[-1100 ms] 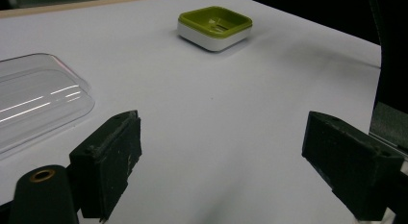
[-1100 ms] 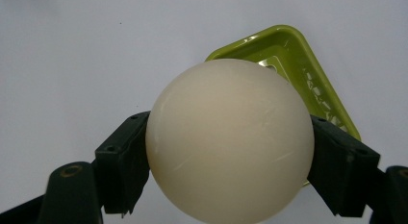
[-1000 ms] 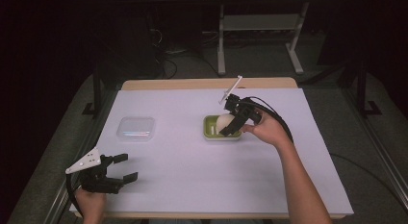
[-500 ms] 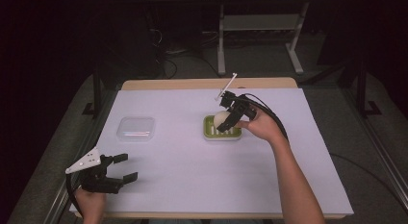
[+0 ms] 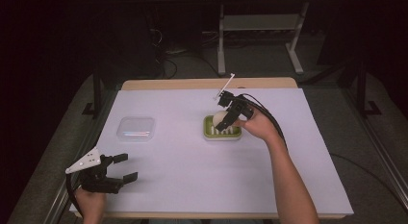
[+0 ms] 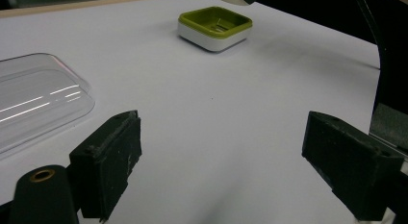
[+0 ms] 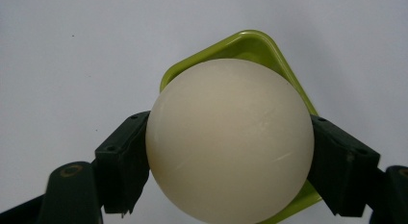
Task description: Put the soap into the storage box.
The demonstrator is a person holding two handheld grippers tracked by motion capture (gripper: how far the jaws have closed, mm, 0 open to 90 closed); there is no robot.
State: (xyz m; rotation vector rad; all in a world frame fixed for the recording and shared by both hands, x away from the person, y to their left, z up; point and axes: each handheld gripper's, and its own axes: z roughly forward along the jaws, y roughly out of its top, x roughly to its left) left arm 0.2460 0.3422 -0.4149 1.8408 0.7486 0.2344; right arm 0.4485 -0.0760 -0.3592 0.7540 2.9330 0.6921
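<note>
High view, right gripper: the right gripper (image 5: 226, 119) sits over the green dish (image 5: 210, 133), at about 12 o'clock from the table's middle, with the person's right hand (image 5: 257, 127) behind it at 4 o'clock.
Right gripper, hold: its jaws are pinched on the cream ball (image 5: 221, 118), one black pad on each side of the ball.
Right gripper view, grip: the right gripper (image 7: 230, 152) has the cream ball (image 7: 230, 140) clamped across its widest part; the pads touch the ball at 9 and 3 o'clock.
Ball, look: smooth, round, matt cream-white, with a few faint scuffs on its lower half.
Ball, place: above the green dish (image 7: 269, 48), whose rim shows past it at 12 o'clock and again at 5 o'clock; I cannot tell whether it touches the dish floor.
Dish, look: square with rounded corners, olive-green inside, white outer wall, pale ribs on its floor.
Left gripper view, dish: the green dish (image 6: 215, 28) stands on the white table (image 6: 216, 128) at 12 o'clock.
Left gripper: the left gripper (image 5: 119, 167) lies at 8 o'clock on the table, jaws spread wide, holding nothing.
Clear lid: the clear lid (image 5: 136, 128) rests flat at 10 o'clock, well apart from both grippers.
</note>
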